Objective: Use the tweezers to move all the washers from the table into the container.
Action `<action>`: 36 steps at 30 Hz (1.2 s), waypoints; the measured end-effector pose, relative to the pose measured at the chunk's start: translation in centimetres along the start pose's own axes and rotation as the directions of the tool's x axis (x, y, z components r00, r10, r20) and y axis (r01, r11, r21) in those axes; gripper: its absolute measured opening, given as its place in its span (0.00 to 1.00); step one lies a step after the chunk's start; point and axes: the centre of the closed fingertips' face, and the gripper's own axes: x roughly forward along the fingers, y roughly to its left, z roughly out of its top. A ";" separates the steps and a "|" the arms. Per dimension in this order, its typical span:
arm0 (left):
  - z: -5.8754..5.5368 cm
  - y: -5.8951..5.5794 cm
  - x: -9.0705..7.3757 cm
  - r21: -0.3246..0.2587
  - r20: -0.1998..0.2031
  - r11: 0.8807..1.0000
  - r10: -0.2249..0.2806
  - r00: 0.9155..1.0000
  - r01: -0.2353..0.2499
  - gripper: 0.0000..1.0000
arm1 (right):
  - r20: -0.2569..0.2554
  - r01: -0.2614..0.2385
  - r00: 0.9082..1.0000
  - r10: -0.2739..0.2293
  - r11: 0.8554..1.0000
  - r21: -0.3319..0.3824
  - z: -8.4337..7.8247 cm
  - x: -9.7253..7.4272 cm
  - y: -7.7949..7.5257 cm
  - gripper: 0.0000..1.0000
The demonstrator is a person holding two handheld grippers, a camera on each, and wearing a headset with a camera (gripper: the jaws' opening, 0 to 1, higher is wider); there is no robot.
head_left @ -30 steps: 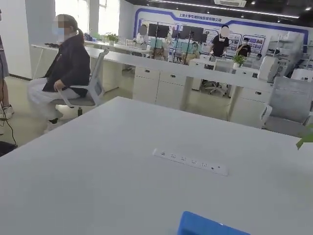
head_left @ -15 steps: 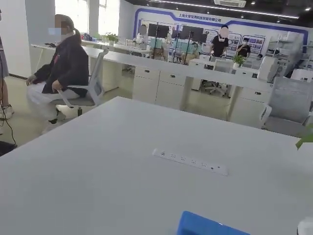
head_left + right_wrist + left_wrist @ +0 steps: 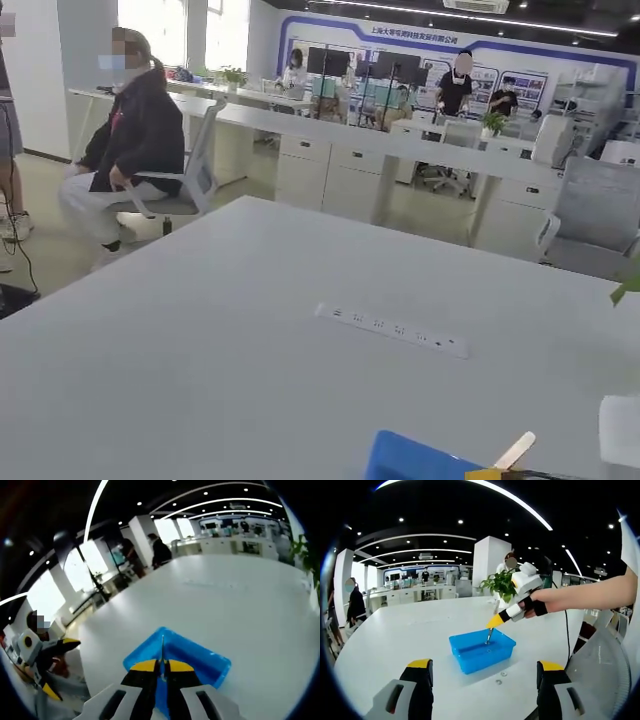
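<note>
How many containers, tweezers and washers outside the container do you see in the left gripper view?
container: 1
tweezers: 1
washers outside it: 2
Total: 4

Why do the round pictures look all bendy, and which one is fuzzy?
Left gripper view: the fisheye lens bends the ceiling lights into arcs, yet the blue container is crisp. Right gripper view: equally bent, but fuzzy, tweezers included. Head view: lines stay straight.
</note>
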 end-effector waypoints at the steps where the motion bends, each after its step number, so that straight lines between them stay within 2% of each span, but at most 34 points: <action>1: 0.0 0.0 0.0 0.000 0.000 1.000 0.000 1.000 0.000 0.87 | -0.010 0.005 1.000 -0.005 1.000 -0.001 -0.2 0.3 -0.2 0.03; 4: 0.0 0.0 0.0 -0.001 0.000 1.000 0.001 1.000 -0.001 0.87 | -0.031 0.020 0.999 -0.020 1.000 -0.006 -0.6 1.4 -1.6 0.03; 9: 0.0 0.1 0.0 -0.002 -0.002 1.000 0.002 1.000 -0.002 0.87 | -0.063 0.027 0.998 -0.029 0.999 -0.034 -1.0 2.6 -1.8 0.03; 14: -0.1 0.0 0.1 0.000 -0.006 1.000 0.000 1.000 0.000 0.87 | -0.109 0.035 0.993 -0.043 0.997 -0.072 -1.7 4.0 -2.9 0.03; 20: -0.1 0.0 0.1 -0.003 -0.008 1.000 0.001 1.000 -0.001 0.87 | -0.132 0.035 0.990 -0.049 0.994 -0.104 -2.2 4.3 -2.6 0.03; 25: -0.1 0.0 0.1 0.002 -0.011 1.000 -0.002 1.000 0.002 0.87 | -0.129 0.030 0.990 -0.048 0.990 -0.139 -2.1 4.3 -2.6 0.04; 26: -0.1 -0.1 0.1 0.002 -0.011 1.000 -0.003 1.000 0.003 0.87 | -0.134 0.021 0.990 -0.044 0.986 -0.166 -2.3 4.2 -2.0 0.04; 29: -0.2 -0.1 0.1 0.002 -0.013 1.000 -0.005 1.000 0.005 0.87 | -0.143 0.013 0.989 -0.042 0.980 -0.198 -2.1 4.3 -2.1 0.05; 36: -0.3 -0.1 0.1 0.005 -0.018 1.000 -0.007 1.000 0.007 0.87 | -0.087 0.013 0.996 -0.032 0.977 -0.211 -1.2 2.6 -0.3 0.05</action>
